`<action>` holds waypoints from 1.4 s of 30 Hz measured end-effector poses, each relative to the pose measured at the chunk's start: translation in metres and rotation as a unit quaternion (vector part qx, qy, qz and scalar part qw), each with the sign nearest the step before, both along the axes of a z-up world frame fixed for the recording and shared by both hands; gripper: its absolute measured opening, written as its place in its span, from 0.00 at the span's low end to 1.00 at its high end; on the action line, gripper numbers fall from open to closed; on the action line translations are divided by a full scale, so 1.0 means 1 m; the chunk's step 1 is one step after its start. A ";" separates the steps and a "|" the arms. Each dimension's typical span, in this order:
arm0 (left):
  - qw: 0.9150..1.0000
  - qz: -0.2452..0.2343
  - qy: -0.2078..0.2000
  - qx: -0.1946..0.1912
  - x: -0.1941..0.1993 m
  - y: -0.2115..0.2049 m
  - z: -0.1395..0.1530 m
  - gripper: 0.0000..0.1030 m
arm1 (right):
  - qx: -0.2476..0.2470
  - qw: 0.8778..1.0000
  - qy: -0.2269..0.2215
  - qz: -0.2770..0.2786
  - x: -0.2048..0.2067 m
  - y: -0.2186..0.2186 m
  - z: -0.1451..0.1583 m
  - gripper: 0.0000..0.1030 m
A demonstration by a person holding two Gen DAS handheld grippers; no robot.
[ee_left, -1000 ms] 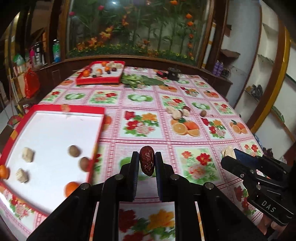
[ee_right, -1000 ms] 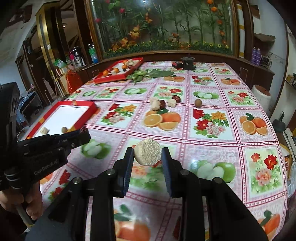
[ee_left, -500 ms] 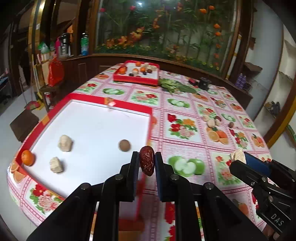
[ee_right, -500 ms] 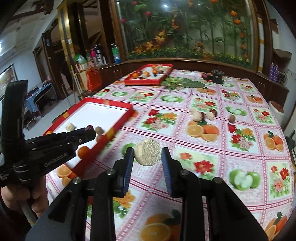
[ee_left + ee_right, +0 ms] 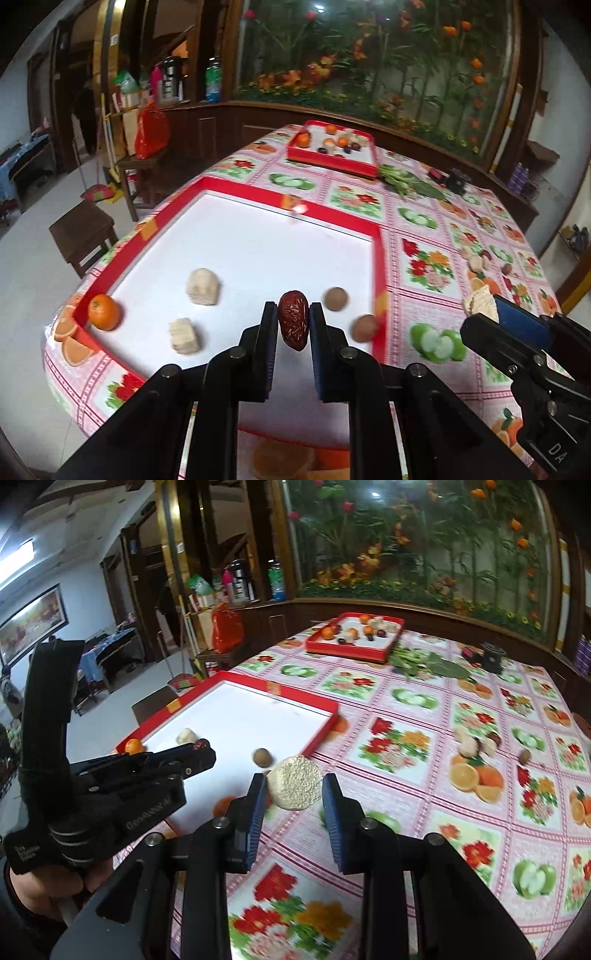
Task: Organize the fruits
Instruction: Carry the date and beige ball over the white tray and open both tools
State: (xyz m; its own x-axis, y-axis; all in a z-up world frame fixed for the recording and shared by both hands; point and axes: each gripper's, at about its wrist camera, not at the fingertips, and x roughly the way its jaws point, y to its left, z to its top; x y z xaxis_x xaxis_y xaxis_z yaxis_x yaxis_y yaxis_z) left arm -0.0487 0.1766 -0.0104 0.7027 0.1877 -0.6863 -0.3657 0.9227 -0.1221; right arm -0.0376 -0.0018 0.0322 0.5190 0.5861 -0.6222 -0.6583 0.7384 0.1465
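Item: red date (image 5: pixel 293 320), wrinkled, light, slightly yielding; clamped across its middle in left claw (image 5: pixel 293 325), above near tray (image 5: pixel 378 258).
Item: pale crumbly puck (image 5: pixel 294 782), fragile; clamped at its edges in right claw (image 5: pixel 294 794), over desk (image 5: pixel 424 775) beside tray.

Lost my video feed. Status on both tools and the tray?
Left tool shut on red date. Right tool shut on pale round cake. Both by near red tray. Nothing blocking.
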 end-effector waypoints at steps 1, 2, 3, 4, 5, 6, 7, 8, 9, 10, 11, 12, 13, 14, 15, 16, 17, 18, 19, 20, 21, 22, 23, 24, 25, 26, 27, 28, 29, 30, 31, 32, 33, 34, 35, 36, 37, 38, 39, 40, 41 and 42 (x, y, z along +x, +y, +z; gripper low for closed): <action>1.000 0.005 0.000 0.000 0.000 0.004 0.000 0.15 | 0.000 1.000 0.000 0.004 0.001 0.005 0.000 0.32; 1.000 0.010 -0.001 0.000 0.000 0.008 0.001 0.15 | -0.001 1.000 0.000 0.008 0.001 0.009 0.000 0.32; 1.000 0.016 -0.002 -0.001 0.000 0.013 0.001 0.15 | -0.001 1.000 0.000 0.011 0.002 0.013 0.000 0.32; 1.000 0.020 -0.003 -0.001 0.000 0.016 0.002 0.15 | -0.002 1.000 0.000 0.015 0.002 0.019 0.001 0.32; 1.000 0.025 -0.004 -0.001 0.000 0.020 0.003 0.15 | -0.002 1.000 0.000 0.018 0.002 0.024 0.001 0.32; 1.000 0.027 -0.004 0.001 0.001 0.023 0.003 0.15 | -0.002 1.000 0.000 0.021 0.002 0.027 0.001 0.32; 1.000 0.030 -0.004 0.001 0.001 0.025 0.003 0.15 | -0.003 1.000 0.000 0.023 0.003 0.031 0.001 0.32; 0.999 0.033 -0.004 0.001 0.001 0.028 0.003 0.15 | -0.003 1.000 0.000 0.026 0.004 0.034 0.001 0.32; 0.999 0.035 -0.003 0.002 0.002 0.030 0.003 0.15 | -0.004 1.000 0.001 0.027 0.004 0.037 0.001 0.32; 0.999 0.037 -0.003 0.003 0.003 0.031 0.003 0.15 | -0.004 1.000 0.002 0.028 0.006 0.040 0.000 0.32; 0.999 0.038 -0.002 0.004 0.003 0.033 0.002 0.15 | -0.004 1.000 0.003 0.030 0.007 0.043 0.000 0.32; 0.999 0.040 -0.001 0.005 0.004 0.035 0.001 0.15 | -0.004 1.000 0.003 0.031 0.008 0.045 0.000 0.32; 0.999 0.041 0.000 0.005 0.005 0.036 0.000 0.15 | -0.003 0.999 0.003 0.031 0.010 0.048 0.000 0.32; 0.999 0.042 0.003 0.005 0.006 0.037 -0.002 0.15 | -0.003 0.999 0.003 0.031 0.010 0.049 0.001 0.32; 0.999 0.044 0.005 0.006 0.006 0.039 -0.003 0.15 | -0.002 0.999 0.004 0.033 0.011 0.052 0.001 0.32; 0.999 0.045 0.007 0.006 0.006 0.041 -0.005 0.15 | -0.003 0.999 0.004 0.034 0.012 0.055 0.001 0.32; 0.999 0.046 0.010 0.006 0.007 0.042 -0.006 0.15 | -0.003 0.999 0.005 0.036 0.013 0.058 0.000 0.32; 0.999 0.047 0.011 0.007 0.007 0.043 -0.006 0.15 | -0.003 0.999 0.006 0.037 0.014 0.061 0.000 0.32; 0.999 0.048 0.013 0.009 0.008 0.045 -0.006 0.15 | -0.004 0.999 0.007 0.038 0.016 0.065 -0.001 0.32; 0.999 0.049 0.014 0.009 0.009 0.046 -0.007 0.15 | -0.005 0.999 0.008 0.039 0.017 0.069 -0.003 0.32; 0.999 0.050 0.016 0.011 0.009 0.047 -0.007 0.15 | -0.005 0.999 0.010 0.040 0.018 0.072 -0.004 0.32; 0.998 0.051 0.017 0.013 0.010 0.048 -0.007 0.15 | -0.006 0.999 0.014 0.042 0.021 0.077 -0.007 0.32; 0.998 0.052 0.019 0.014 0.011 0.049 -0.008 0.15 | -0.007 0.999 0.017 0.043 0.023 0.080 -0.009 0.32; 0.998 0.052 0.020 0.015 0.012 0.050 -0.008 0.15 | -0.009 0.999 0.019 0.045 0.024 0.084 -0.011 0.32; 0.998 0.053 0.021 0.016 0.013 0.050 -0.008 0.15 | -0.011 0.999 0.022 0.047 0.026 0.089 -0.014 0.32; 0.998 0.053 0.022 0.017 0.013 0.051 -0.008 0.15 | -0.012 0.998 0.025 0.049 0.027 0.092 -0.016 0.32; 0.998 0.053 0.025 0.019 0.015 0.051 -0.009 0.15 | -0.013 0.998 0.027 0.051 0.030 0.095 -0.018 0.32; 0.998 0.052 0.026 0.020 0.016 0.051 -0.010 0.15 | -0.013 0.998 0.029 0.053 0.032 0.100 -0.020 0.32; 0.998 0.053 0.028 0.022 0.017 0.052 -0.011 0.15 | -0.014 0.998 0.031 0.055 0.033 0.103 -0.022 0.32; 0.998 0.053 0.031 0.023 0.018 0.052 -0.012 0.15 | -0.016 0.998 0.032 0.057 0.035 0.106 -0.024 0.32; 0.998 0.053 0.033 0.023 0.019 0.052 -0.012 0.15 | -0.017 0.998 0.033 0.058 0.037 0.109 -0.026 0.32; 0.998 0.053 0.034 0.025 0.020 0.052 -0.013 0.15 | -0.019 0.997 0.035 0.060 0.039 0.112 -0.028 0.32; 0.998 0.054 0.034 0.027 0.021 0.052 -0.012 0.15 | -0.020 0.997 0.036 0.060 0.041 0.114 -0.030 0.32; 0.997 0.055 0.035 0.031 0.022 0.052 -0.012 0.15 | -0.020 0.997 0.039 0.060 0.043 0.116 -0.032 0.32; 0.997 0.057 0.035 0.032 0.022 0.053 -0.012 0.15 | -0.020 0.997 0.041 0.060 0.046 0.117 -0.035 0.32; 0.997 0.057 0.036 0.030 0.023 0.053 -0.012 0.15 | -0.021 0.997 0.043 0.059 0.048 0.118 -0.036 0.32; 0.997 0.059 0.038 0.031 0.024 0.053 -0.012 0.15 | -0.021 0.997 0.044 0.059 0.051 0.119 -0.038 0.32; 0.997 0.059 0.039 0.034 0.025 0.054 -0.013 0.15 | -0.022 0.997 0.044 0.058 0.053 0.119 -0.039 0.32; 0.997 0.060 0.040 0.036 0.027 0.054 -0.013 0.15 | -0.022 0.997 0.045 0.057 0.056 0.120 -0.041 0.33; 0.997 0.061 0.042 0.035 0.028 0.054 -0.014 0.15 | -0.022 0.997 0.048 0.055 0.060 0.121 -0.042 0.33; 0.997 0.061 0.043 0.036 0.029 0.055 -0.015 0.15 | -0.022 0.997 0.049 0.054 0.062 0.122 -0.043 0.33; 0.996 0.062 0.044 0.036 0.029 0.055 -0.015 0.15 | -0.022 0.997 0.050 0.053 0.064 0.124 -0.043 0.33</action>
